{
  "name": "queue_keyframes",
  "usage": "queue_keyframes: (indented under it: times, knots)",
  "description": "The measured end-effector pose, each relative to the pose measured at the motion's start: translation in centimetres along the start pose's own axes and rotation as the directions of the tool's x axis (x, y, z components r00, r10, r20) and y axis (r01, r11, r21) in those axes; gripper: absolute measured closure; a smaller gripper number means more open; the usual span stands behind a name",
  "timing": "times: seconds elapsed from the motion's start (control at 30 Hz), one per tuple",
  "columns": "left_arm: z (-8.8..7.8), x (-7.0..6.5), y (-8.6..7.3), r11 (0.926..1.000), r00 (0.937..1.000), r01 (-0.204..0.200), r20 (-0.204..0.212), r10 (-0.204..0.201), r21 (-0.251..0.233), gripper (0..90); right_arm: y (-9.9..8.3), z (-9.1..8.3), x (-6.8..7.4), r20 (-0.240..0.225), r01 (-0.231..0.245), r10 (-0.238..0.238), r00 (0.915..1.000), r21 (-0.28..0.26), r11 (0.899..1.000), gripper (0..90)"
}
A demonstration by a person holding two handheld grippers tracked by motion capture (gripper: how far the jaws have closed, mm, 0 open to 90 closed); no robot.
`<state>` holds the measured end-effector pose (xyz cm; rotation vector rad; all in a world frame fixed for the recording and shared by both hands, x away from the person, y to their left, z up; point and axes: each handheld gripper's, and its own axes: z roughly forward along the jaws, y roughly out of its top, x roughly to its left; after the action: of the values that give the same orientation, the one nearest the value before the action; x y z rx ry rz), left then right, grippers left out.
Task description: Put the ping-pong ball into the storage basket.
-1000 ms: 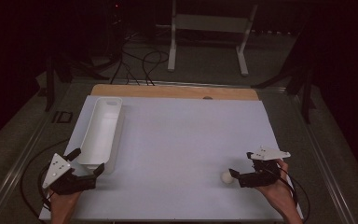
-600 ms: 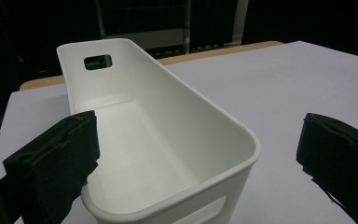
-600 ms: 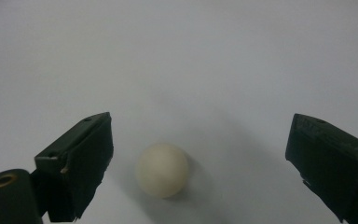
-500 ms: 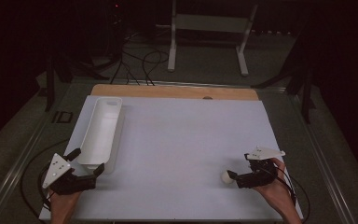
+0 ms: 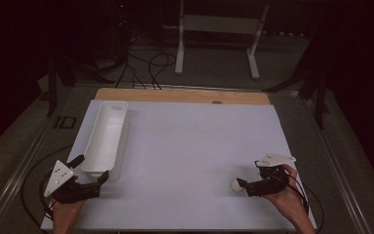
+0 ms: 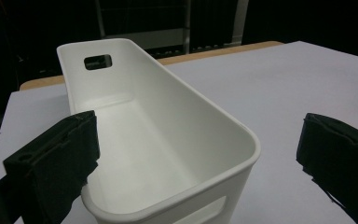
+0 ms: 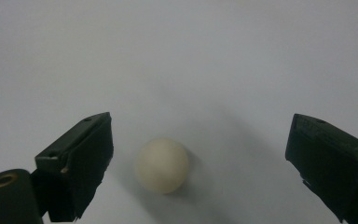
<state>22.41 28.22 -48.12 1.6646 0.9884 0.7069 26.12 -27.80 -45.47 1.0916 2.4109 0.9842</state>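
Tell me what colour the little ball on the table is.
The ball is cream, best seen in the right gripper view.

A: What do the tools look like?

B: The left gripper [image 5: 88, 178] is black, with a grey three-cornered plate on top bearing small dark dots, and a dark cable looping off it.

A: And the other?

B: The right gripper [image 5: 242, 185] is the same: black body, pale plate, thin cable. Its fingers [image 7: 77, 158] are blocky, matte black, with a brass-ringed hole near the base.

A: Sleeves?

B: Bare hands; no sleeve visible.
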Motion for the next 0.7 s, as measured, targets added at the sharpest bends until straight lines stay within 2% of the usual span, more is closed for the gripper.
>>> queue_keyframes:
  times: [0.7]
  knots:
    - [-0.08, 0.04, 0.0, 1.0, 1.0, 0.003, -0.002, -0.003, -0.004, 0.0, 0.33, 0.1, 0.32, -0.021, 0.016, -0.016, 0.9997, 0.004, 1.0, 7.2]
